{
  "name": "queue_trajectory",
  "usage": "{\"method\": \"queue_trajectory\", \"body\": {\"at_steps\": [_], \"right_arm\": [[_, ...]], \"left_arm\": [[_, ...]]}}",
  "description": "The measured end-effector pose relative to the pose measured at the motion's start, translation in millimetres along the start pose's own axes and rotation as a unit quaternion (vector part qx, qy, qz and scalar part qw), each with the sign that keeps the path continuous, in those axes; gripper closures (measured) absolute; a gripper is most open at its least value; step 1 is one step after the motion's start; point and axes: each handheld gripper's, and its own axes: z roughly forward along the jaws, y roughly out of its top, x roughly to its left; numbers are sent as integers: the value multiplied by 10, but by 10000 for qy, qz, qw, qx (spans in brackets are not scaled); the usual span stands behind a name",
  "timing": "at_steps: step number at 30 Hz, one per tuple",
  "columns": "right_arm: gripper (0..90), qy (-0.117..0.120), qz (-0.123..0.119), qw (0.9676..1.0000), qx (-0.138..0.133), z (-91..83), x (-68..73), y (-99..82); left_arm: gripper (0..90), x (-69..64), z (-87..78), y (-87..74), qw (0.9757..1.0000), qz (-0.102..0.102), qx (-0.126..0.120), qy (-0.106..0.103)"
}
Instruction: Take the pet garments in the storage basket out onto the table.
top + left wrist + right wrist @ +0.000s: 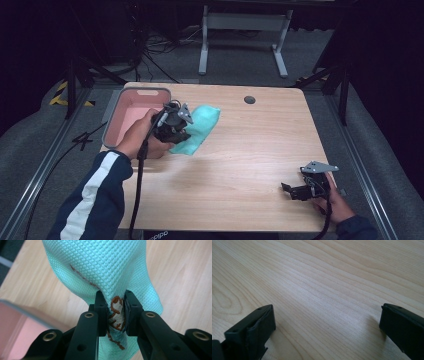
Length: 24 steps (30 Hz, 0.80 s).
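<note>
The left gripper (114, 311) pinches a fold of the mint-green waffle-weave cloth with brown stitching (105, 267), which lies just beside the pink grey-rimmed plastic bin (116, 111) on the pale wooden table (240, 150). The right gripper (327, 322), jaws spread wide, rests low over bare wood.

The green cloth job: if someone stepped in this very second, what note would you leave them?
Left gripper: shut on the green cloth, pinching a bunched fold near the brown stitching.
Right gripper: open, nothing between its jaws, low over bare table at the near right.
Cloth: beside the pink bin, far left.
Done: cloth gripped.
Left: probably carry it to the bin and let go; not in it yet.
</note>
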Motion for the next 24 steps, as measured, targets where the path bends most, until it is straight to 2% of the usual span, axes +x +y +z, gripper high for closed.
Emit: {"method": "queue_trajectory", "body": {"at_steps": [7, 10, 13, 16, 19, 22, 24], "right_arm": [[7, 2, 4, 10000, 6, -1, 0, 0], [7, 0, 1, 10000, 6, -1, 0, 0], [7, 1, 3, 10000, 5, -1, 0, 0], [6, 2, 3, 10000, 5, -1, 0, 0], [7, 1, 4, 10000, 5, -1, 0, 0], [7, 2, 4, 10000, 6, -1, 0, 0], [7, 1, 1, 10000, 6, -1, 0, 0]], "left_arm": [[765, -171, 271, 175, 9988, 328, 214, -283], [764, -234, 406, 207, 9983, 295, 283, -423], [764, -293, 562, 238, 9975, 349, 357, -501], [764, -330, 716, 262, 9961, 420, 476, -616], [764, -380, 912, 278, 9937, 486, 713, -711], [763, -423, 1095, 268, 9918, 463, 832, -856], [762, -452, 1198, 264, 9906, 499, 931, -866]]}}
